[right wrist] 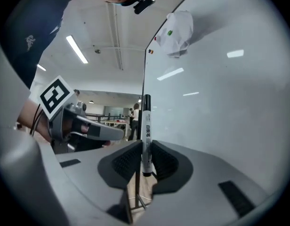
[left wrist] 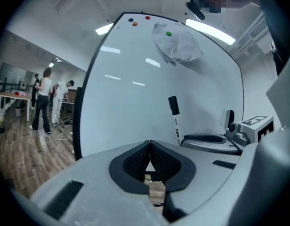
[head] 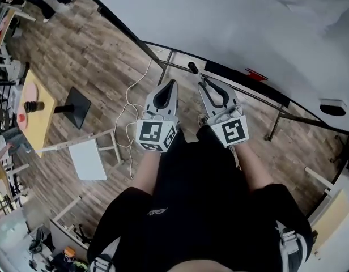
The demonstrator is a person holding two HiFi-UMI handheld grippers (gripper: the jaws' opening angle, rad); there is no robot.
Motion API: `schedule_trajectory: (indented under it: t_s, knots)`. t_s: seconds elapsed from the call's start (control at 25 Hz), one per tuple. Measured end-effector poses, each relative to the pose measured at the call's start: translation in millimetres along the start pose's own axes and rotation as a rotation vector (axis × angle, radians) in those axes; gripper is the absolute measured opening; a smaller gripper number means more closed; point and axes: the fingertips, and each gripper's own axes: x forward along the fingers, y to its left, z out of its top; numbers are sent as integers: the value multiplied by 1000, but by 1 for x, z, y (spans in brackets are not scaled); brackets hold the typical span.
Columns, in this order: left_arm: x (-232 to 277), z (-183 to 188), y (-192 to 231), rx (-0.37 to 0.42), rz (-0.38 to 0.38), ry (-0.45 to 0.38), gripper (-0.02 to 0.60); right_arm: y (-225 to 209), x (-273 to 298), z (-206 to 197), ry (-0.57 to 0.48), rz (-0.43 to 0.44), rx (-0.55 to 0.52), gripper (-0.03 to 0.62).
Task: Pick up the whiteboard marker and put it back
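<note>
While left claw [left wrist: 149, 144] sits pressed together, right claw [right wrist: 144, 145] pinches marker [right wrist: 146, 119] with unreadable print.

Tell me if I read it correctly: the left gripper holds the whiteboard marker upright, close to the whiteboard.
Not quite: the right gripper holds the whiteboard marker upright, close to the whiteboard. The right gripper view shows it clamped between that gripper's jaws; the left gripper is shut on nothing.
</note>
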Motion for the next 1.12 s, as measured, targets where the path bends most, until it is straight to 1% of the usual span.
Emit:
schedule_trajectory:
  t_s: [0.04, 0.08, 0.16, 0.24, 0.28, 0.44, 0.48, 0.52, 0.56, 0.64, 0.76, 0.8, 1.0, 1.12]
  knots:
    - [5, 4, -3, 7, -58, -1, 8, 0, -2, -2, 20, -32, -30, 57]
    - [8, 7, -9, 18, -135, -1, 8, 0, -4, -3, 33, -68, -41, 57]
    - [14, 10, -23, 25, -322, 10, 8, -2, -9, 0, 29, -154, -19, 57]
    - [16, 12, -33, -11, -490, 25, 9, -4, -15, 6, 5, -238, 1, 57]
    - [17, 14, -35, -38, -553, 28, 9, -3, -18, 9, -2, -272, 1, 57]
    - [14, 18, -46, -132, -729, 34, 12, 6, -27, 5, 24, -363, -1, 57]
    - [12, 17, -50, -149, -770, 44, 44, 8, -29, 5, 23, -381, 6, 57]
    - [11, 15, -55, -160, -808, 58, 101, 10, -30, 5, 18, -397, 10, 57]
    - [9, 13, -58, -167, -840, 70, 121, 12, -32, 5, 15, -409, 9, 57]
    - [6, 13, -64, -175, -887, 83, 124, 17, -34, 3, 34, -423, -9, 57]
    - [5, 18, -72, -200, -939, 80, 124, 24, -39, -15, 178, -394, -78, 57]
    - [5, 19, -76, -200, -950, 79, 124, 25, -39, -17, 198, -390, -86, 57]
    - [10, 19, -90, -169, -984, 89, 124, 24, -36, -10, 166, -414, -72, 57]
    - [12, 18, -97, -149, -994, 90, 123, 23, -39, -11, 164, -429, -68, 57]
